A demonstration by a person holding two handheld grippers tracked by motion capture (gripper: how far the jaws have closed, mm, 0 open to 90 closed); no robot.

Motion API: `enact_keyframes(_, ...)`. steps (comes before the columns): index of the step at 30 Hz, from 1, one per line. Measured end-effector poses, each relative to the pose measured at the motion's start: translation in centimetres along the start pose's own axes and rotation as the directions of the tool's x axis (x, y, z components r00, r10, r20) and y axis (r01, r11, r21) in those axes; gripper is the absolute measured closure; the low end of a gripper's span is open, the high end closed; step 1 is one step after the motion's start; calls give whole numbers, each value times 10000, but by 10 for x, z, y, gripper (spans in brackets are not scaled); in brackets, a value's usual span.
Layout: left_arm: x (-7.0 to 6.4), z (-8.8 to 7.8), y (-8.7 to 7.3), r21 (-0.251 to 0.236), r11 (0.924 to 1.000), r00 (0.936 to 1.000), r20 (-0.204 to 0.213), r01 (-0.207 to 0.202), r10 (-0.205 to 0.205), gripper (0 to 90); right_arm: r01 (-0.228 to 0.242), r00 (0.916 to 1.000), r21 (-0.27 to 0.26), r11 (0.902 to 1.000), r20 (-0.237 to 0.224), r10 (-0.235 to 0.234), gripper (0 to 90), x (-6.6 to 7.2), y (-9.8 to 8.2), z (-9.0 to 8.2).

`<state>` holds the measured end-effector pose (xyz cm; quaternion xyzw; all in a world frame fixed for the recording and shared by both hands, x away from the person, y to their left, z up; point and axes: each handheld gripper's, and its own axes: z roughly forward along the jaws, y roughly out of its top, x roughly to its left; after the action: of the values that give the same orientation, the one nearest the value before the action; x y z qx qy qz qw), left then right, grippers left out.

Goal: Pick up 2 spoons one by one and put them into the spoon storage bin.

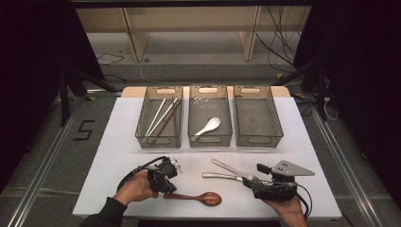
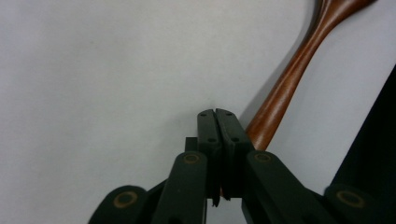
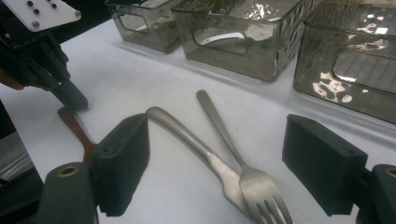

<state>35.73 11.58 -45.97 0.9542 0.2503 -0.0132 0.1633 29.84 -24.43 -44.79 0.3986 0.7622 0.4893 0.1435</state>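
Observation:
A brown wooden spoon lies near the table's front edge. My left gripper points down at the end of its handle. In the left gripper view the gripper is shut with nothing between the jaws, and the spoon handle runs just beside the right jaw. A steel fork and a second steel utensil lie crossed on the white table. My right gripper stands open around them, its pads apart from the metal. In the high view that gripper sits at their near ends.
Three smoky plastic bins stand in a row at the back. The left bin holds chopsticks, the middle bin a white spoon, the right bin nothing. The table's front edge is close to both hands.

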Motion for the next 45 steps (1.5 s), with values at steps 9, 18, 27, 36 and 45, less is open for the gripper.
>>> enact_keyframes(9,-13,-10,11,-4,9948,9948,-99,-1014,1014,473,9,10000,6,10000,-1,-9,239,0,0,0)
enact_keyframes(18,-26,6,14,848,9701,9738,124,-2272,2270,369,12,10000,22,10000,-3,-12,239,0,0,0)
enact_keyframes(27,-33,10,17,1048,9471,9524,23,-3033,3047,533,17,10000,27,10000,-7,-17,239,0,0,0)
enact_keyframes(36,-38,10,19,1274,9243,9320,35,-3598,3623,676,29,10000,14,10000,-5,-29,239,0,0,0)
enact_keyframes(45,-38,10,20,1284,9149,9234,224,-3828,3832,754,17,10000,18,10000,8,-17,239,1,0,0)
